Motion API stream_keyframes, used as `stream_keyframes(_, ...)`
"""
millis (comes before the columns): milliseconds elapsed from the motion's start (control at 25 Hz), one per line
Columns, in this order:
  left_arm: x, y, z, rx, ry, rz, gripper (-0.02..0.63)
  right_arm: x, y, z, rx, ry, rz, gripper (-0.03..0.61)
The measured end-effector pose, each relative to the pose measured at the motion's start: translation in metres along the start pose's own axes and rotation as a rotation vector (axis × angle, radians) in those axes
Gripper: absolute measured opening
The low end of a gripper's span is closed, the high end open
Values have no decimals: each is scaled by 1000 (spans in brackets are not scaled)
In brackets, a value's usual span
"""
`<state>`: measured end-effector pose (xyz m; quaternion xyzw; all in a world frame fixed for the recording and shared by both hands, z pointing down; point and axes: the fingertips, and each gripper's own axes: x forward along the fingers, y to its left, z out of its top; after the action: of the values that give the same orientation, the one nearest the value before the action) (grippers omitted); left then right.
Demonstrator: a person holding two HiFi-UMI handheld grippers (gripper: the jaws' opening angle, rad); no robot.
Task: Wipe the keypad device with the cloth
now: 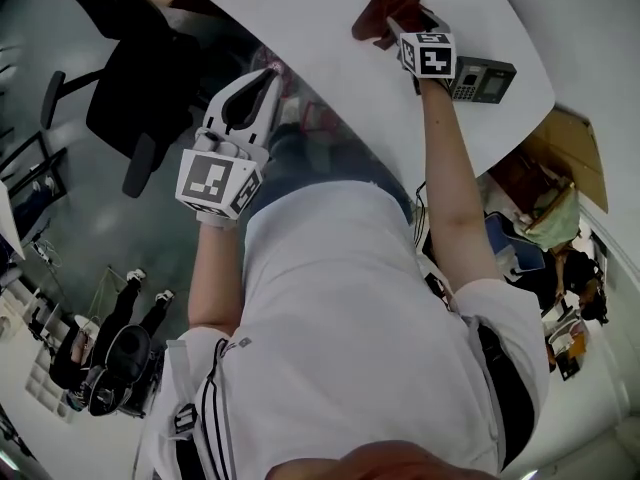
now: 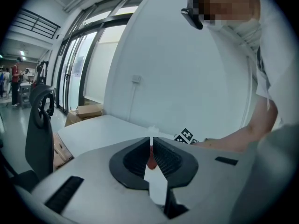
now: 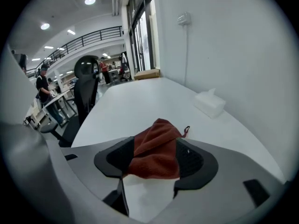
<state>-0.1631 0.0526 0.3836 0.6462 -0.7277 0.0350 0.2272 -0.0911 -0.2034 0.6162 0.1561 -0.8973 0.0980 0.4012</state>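
Holding your right gripper (image 1: 405,30) low over the desk (image 1: 300,28), you had its jaws spread wide, with the rust-red cloth (image 3: 156,150) lying bunched between them, unpinched. The keypad device (image 1: 483,80) lay near the desk's edge, just beside that gripper's marker cube. Your left gripper (image 1: 270,76) hung off the desk's near edge, its jaws pressed together.

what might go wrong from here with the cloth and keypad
The right tool stands wide open around the red cloth, so lifting now may leave it behind. The keypad device lies near the table edge and the left tool, shut, is off the table; an unsteadied wipe might push it off.
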Motion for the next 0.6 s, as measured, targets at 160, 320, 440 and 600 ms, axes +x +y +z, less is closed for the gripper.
stream_keyframes(160, -5, 0, -14, -19, 18, 7, 11, 21, -2, -19, -11, 80, -27, 258)
stream_keyframes(320, -7, -5, -16, -2, 26, 5, 11, 33, -5, -31, 17, 119, -30, 267)
stream_keyframes(440, -12, 0, -15, -3, 23, 8, 11, 37, -3, -23, 36, 131, -26, 265)
stream_keyframes(600, -17, 2, -17, -5, 24, 6, 11, 36, -5, -24, 48, 164, -34, 261)
